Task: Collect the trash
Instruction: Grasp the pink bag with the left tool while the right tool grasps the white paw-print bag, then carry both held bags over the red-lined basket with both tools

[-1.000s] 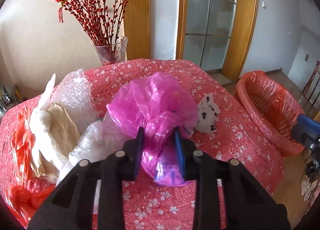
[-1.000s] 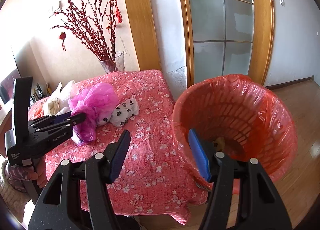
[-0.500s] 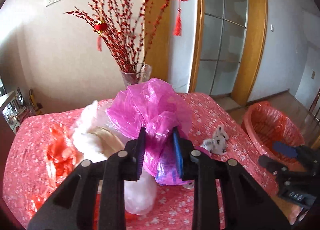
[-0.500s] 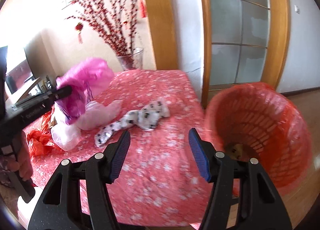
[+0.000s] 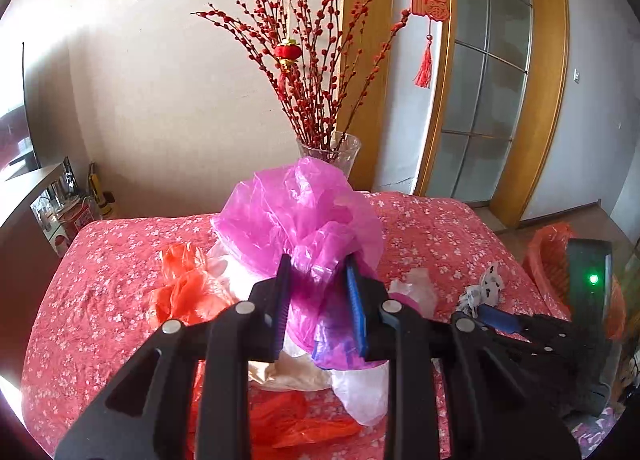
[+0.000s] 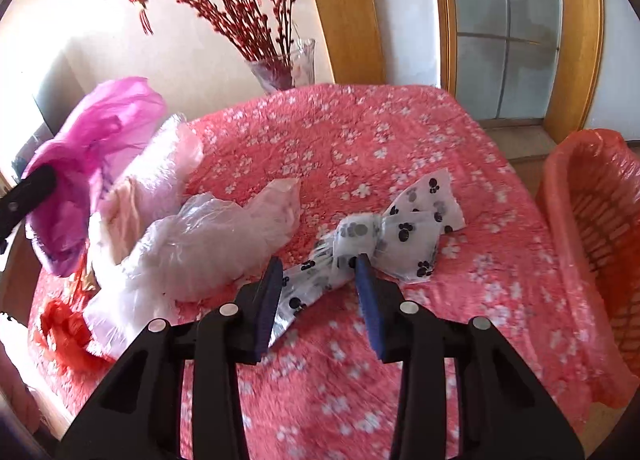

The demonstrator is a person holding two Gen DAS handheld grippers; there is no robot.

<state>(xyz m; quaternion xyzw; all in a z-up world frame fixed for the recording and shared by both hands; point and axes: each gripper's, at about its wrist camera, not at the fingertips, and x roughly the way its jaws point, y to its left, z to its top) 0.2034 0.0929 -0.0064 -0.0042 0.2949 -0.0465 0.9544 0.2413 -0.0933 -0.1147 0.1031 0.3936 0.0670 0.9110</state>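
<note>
My left gripper (image 5: pixel 318 276) is shut on a crumpled magenta plastic bag (image 5: pixel 304 216) and holds it up above the table; the bag also shows at the left of the right wrist view (image 6: pixel 92 132). My right gripper (image 6: pixel 318 272) is open, its fingers either side of a knotted white paw-print bag (image 6: pixel 384 236) lying on the pink floral tablecloth (image 6: pixel 360 140). The orange-lined trash basket (image 6: pixel 596 228) stands off the table's right edge, and shows small in the left wrist view (image 5: pixel 548 256).
Clear and whitish plastic bags (image 6: pixel 208 236) and a red bag (image 6: pixel 64 328) lie in a pile at the table's left. A glass vase (image 6: pixel 286 68) of red berry branches stands at the table's back. A wooden-framed glass door (image 6: pixel 508 28) is behind.
My left gripper has lifted the magenta bag up off the table. My right gripper has swung left from the basket and down over the paw-print bag.
</note>
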